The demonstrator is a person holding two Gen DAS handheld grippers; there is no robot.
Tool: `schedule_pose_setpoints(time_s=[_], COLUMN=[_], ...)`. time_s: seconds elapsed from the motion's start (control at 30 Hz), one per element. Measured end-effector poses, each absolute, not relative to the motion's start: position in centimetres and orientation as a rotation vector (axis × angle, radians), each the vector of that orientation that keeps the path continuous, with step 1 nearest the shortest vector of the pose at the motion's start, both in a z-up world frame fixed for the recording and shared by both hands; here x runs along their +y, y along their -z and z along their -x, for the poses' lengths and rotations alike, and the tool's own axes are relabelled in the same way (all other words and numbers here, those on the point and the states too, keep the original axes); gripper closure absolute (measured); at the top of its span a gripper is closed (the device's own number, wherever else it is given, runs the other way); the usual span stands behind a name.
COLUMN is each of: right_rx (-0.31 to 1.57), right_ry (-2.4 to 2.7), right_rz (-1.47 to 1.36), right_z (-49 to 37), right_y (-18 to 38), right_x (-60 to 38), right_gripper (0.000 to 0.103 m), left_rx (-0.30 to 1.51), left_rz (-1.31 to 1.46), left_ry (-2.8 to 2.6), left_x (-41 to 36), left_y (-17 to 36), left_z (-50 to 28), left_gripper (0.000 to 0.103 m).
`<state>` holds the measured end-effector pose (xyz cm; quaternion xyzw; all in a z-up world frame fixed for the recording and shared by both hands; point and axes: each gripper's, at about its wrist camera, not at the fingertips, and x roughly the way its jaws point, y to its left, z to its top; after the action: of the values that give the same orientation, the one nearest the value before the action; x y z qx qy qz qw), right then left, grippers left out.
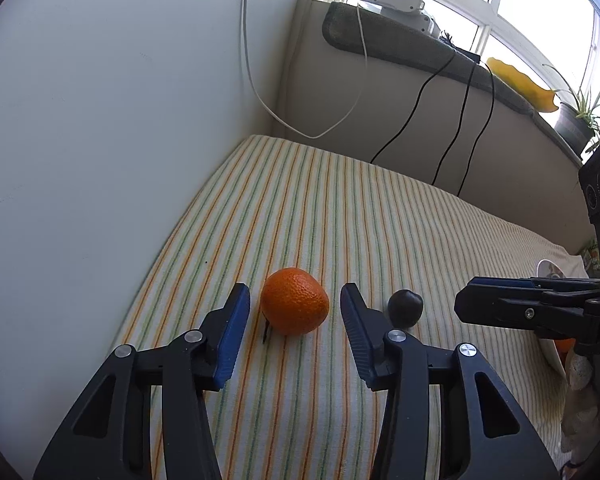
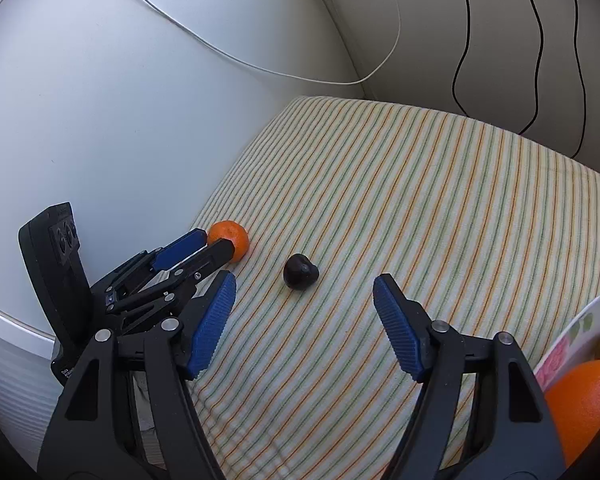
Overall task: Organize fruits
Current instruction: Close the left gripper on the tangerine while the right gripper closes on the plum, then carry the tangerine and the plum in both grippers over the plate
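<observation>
An orange tangerine [image 1: 295, 301] lies on the striped cloth [image 1: 320, 208], right between the tips of my open left gripper [image 1: 296, 294], not touched by either pad. A small dark plum [image 1: 405, 307] lies just right of it. In the right wrist view the plum [image 2: 300, 271] sits ahead of my open, empty right gripper [image 2: 304, 286], and the left gripper [image 2: 210, 245] stands around the tangerine [image 2: 230, 239]. The right gripper [image 1: 466, 304] shows side-on in the left wrist view. A white floral plate [image 2: 572, 336] at the right holds an orange [image 2: 584, 404].
A white wall [image 1: 100, 140] borders the cloth on the left. A beige ledge at the back has black cables [image 1: 456, 128] and a white cable [image 1: 260, 80] hanging down. The plate's rim [image 1: 550, 354] shows at the right edge.
</observation>
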<state>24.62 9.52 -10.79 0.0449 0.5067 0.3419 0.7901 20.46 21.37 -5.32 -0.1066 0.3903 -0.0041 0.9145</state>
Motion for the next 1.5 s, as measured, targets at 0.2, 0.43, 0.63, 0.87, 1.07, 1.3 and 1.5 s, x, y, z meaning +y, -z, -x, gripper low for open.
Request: schedule_pose_setpoints(time_s=[0.2, 0.43, 0.63, 0.87, 1.07, 1.3, 1.5], right_rx=[1.123, 1.139, 1.142, 1.142, 1.118, 1.086, 1.049], right_ry=[-0.724, -0.695, -0.696, -0.711, -0.722, -0.733, -0.734], right_rz=[-0.072, -0.064, -0.04, -0.011, 0.005, -0.001, -0.007], right_z=[-25.1, -25.8, -26.5, -25.9, -24.9, -23.8, -22.7], right_y=[12.1, 12.9, 13.5, 13.7, 13.2, 11.3, 9.2], right_x=[11.3, 12.0, 13.3, 14.7, 14.6, 13.1, 10.7], right_gripper=[0.044, 0.05, 0.058, 0.077, 0.078, 0.078, 0.078], left_rx=[0.813, 0.829, 0.827, 0.818, 0.807, 0.786, 0.764], left_rz=[0.212, 0.214, 0.213, 0.211, 0.222, 0.214, 0.199], left_ry=[0.015, 0.02, 0.019, 0.011, 0.012, 0.028, 0.051], left_x=[21.4, 21.4, 21.4, 21.4, 21.3, 20.3, 18.6], left_y=[5.7, 6.3, 6.4, 6.2, 5.8, 4.5, 3.2], left_z=[-21.1, -21.4, -21.3, -21.1, -20.5, -19.9, -19.2], left_gripper=[0.061, 0.067, 0.067, 0.068, 0.068, 0.068, 0.068])
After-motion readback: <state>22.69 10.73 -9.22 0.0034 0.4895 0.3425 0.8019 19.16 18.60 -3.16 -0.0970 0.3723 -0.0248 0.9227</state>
